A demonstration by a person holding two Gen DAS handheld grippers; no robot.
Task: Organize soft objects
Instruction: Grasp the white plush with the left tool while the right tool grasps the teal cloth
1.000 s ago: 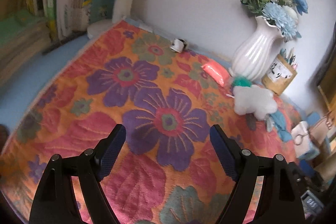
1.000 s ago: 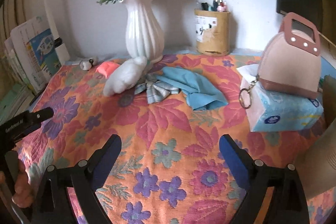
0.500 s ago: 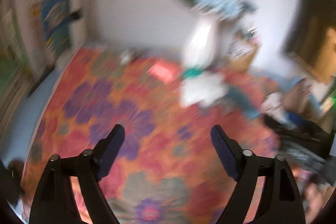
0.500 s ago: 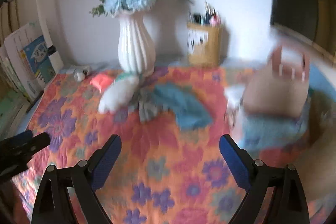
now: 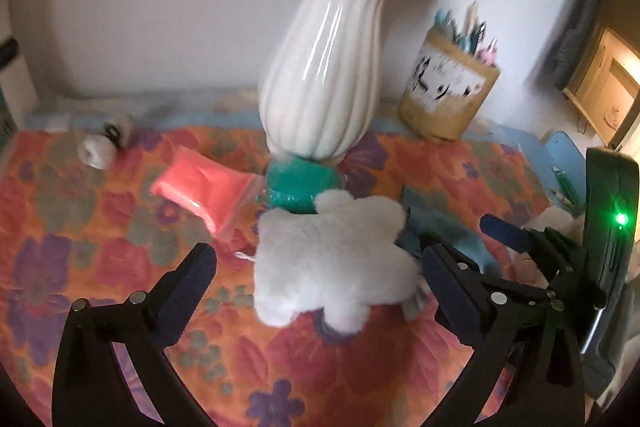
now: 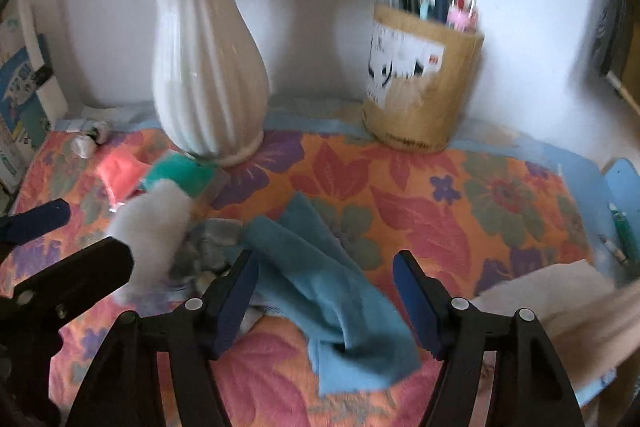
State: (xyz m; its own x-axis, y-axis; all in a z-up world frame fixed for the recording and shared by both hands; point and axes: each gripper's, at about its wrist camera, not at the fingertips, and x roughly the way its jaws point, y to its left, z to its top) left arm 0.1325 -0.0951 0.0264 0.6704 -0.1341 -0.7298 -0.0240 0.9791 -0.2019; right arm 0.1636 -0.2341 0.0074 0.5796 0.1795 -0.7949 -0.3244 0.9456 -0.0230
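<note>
A white plush toy lies on the flowered cloth in front of the vase. My left gripper straddles it with jaws opening wide, and the pads stand clear of the plush. A crumpled blue cloth lies between the fingers of my right gripper. Its jaws are closing, and the pads do not press on the cloth. A grey plaid cloth sits between plush and blue cloth. A teal soft pack and a pink soft pack lie by the vase foot.
A tall white vase with blue flowers stands right behind the plush, a pen holder to its right. A small white roll lies at the back left. Books lean at the far left. A blurred pale tissue pack sits at right.
Both grippers have moved forward toward the vase. The left one swung right over the plush and opened wider. The right one came up around the blue cloth and its jaws narrowed.
</note>
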